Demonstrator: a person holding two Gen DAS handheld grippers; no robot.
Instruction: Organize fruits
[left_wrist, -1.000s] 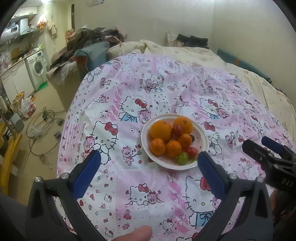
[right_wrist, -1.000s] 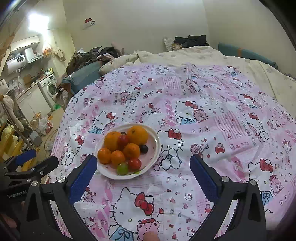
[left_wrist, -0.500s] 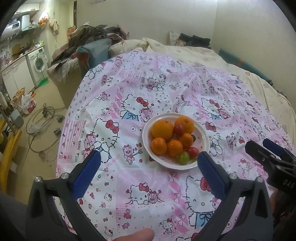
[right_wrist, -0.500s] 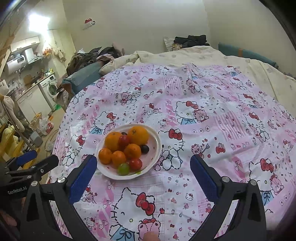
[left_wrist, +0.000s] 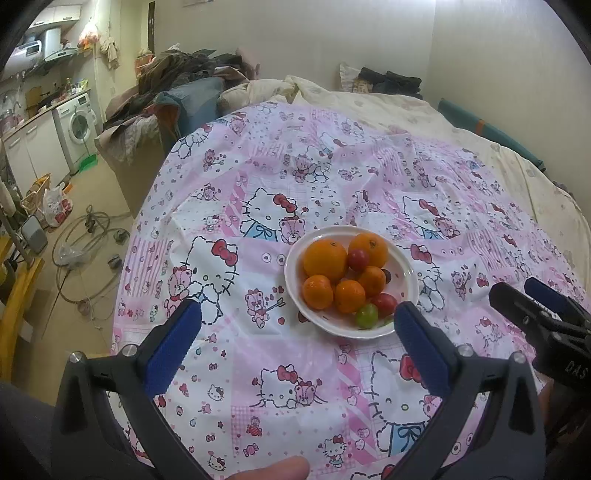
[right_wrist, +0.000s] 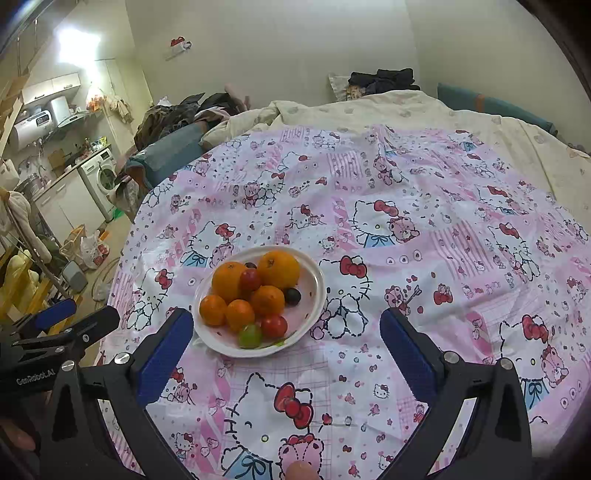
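All the fruit sits heaped on one white plate (left_wrist: 408, 295) on the bed's pink cartoon-print cover (left_wrist: 332, 177): two big oranges (left_wrist: 325, 258), three small tangerines (left_wrist: 317, 291) in front of them, red cherry tomatoes (left_wrist: 358, 259), a green one (left_wrist: 366, 315) at the near rim and a dark grape (right_wrist: 292, 296) tucked to the side. No fruit lies loose on the cover. The left tool (left_wrist: 297, 326) hangs over the near edge with its jaws spread wide and nothing between them; the right tool (right_wrist: 286, 326) does the same beside it. Both are aimed at the plate, which suits reaching in. Gathered like this, the pile fits either fruit collected together or fruit waiting to be sorted out.
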